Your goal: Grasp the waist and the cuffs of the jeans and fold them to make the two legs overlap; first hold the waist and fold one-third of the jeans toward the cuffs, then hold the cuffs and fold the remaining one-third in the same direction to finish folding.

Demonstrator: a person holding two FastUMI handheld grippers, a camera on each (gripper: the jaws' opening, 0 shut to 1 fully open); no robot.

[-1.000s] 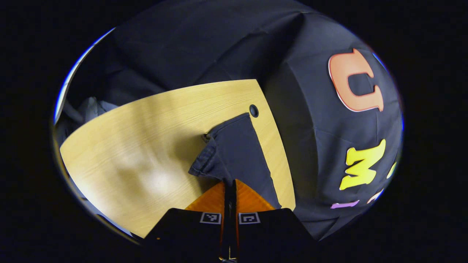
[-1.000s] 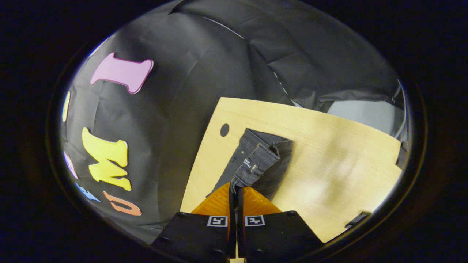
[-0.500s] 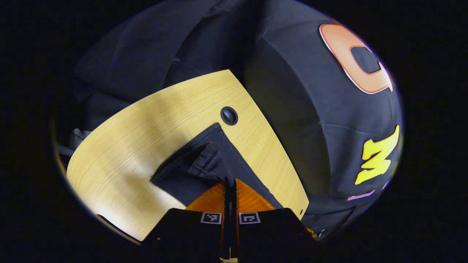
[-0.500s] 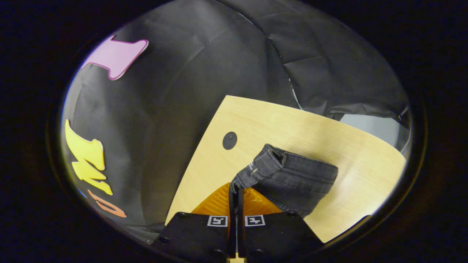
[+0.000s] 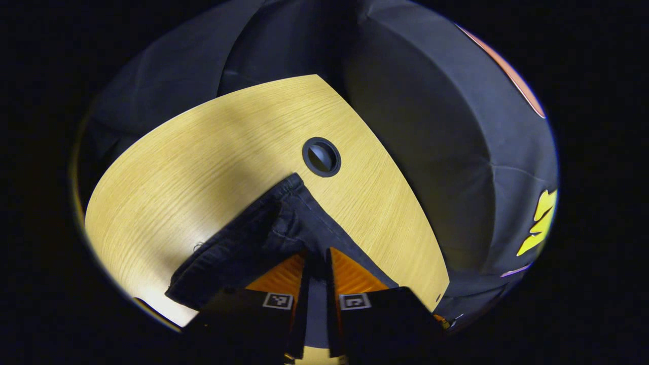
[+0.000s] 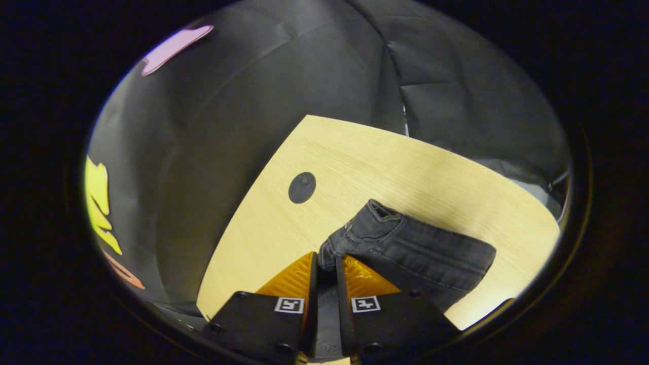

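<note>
The dark jeans [image 5: 253, 243] lie folded on the light wooden table [image 5: 203, 152], one corner reaching toward a round cable hole [image 5: 321, 157]. My left gripper [image 5: 317, 253] sits low at the near edge of the fold. Its fingers have parted a little, and dark cloth still lies in the gap. In the right gripper view the jeans [image 6: 421, 253] show a stitched hem end resting on the table [image 6: 405, 167]. My right gripper [image 6: 327, 258] is at that end. Its fingers stand slightly apart too, with the cloth edge just in front of them.
The cable hole [image 6: 302, 187] lies just beyond the jeans, near the table's curved far edge. The booth's black cloth wall rises close behind that edge. Bare tabletop spreads out beside the folded cloth.
Both grippers came down and forward, carrying the held end of the jeans over and laying it flat on the table. The fingers of each have moved apart from their tight grip.
</note>
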